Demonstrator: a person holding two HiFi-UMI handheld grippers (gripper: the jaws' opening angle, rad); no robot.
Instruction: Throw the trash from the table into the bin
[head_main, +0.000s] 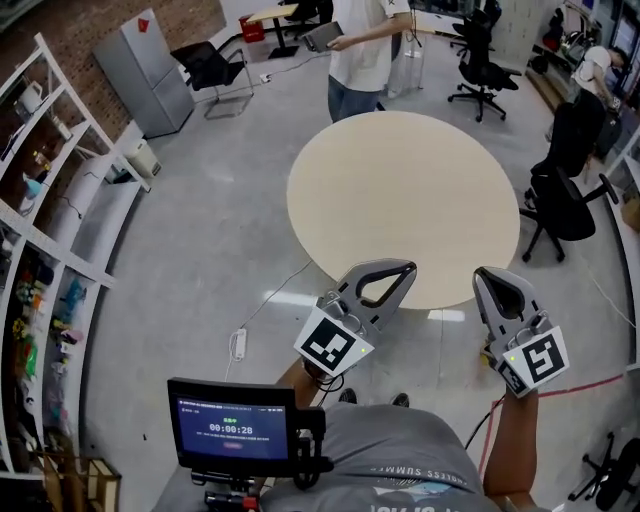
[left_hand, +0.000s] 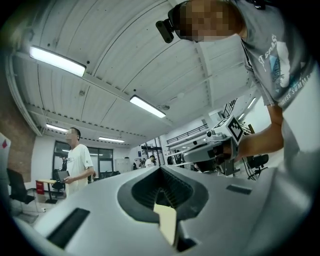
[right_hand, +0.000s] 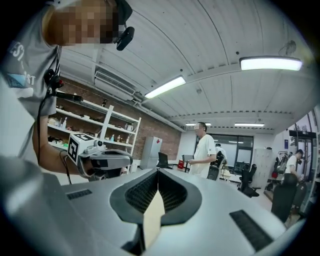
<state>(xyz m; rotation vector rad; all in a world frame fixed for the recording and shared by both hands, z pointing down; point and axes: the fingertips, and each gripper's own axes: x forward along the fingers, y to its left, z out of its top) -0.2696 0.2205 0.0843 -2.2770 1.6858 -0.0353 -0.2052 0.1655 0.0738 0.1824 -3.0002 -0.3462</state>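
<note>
The round cream table (head_main: 400, 190) fills the middle of the head view, and I see no trash on its top and no bin in any view. My left gripper (head_main: 407, 268) hangs over the table's near edge, jaws together with nothing between them. My right gripper (head_main: 486, 272) is beside it at the same edge, also shut and empty. In the left gripper view the left gripper (left_hand: 161, 170) points about level across the room, with the right gripper (left_hand: 215, 150) to its right. In the right gripper view the right gripper (right_hand: 158, 172) is closed at the tip, with the left gripper (right_hand: 100, 160) to its left.
A person (head_main: 365, 50) with a tablet stands at the table's far side. Office chairs (head_main: 565, 190) are at the right, white shelves (head_main: 60, 200) along the left, and a grey cabinet (head_main: 150, 70) at the back left. A power strip (head_main: 239, 344) and cables lie on the floor.
</note>
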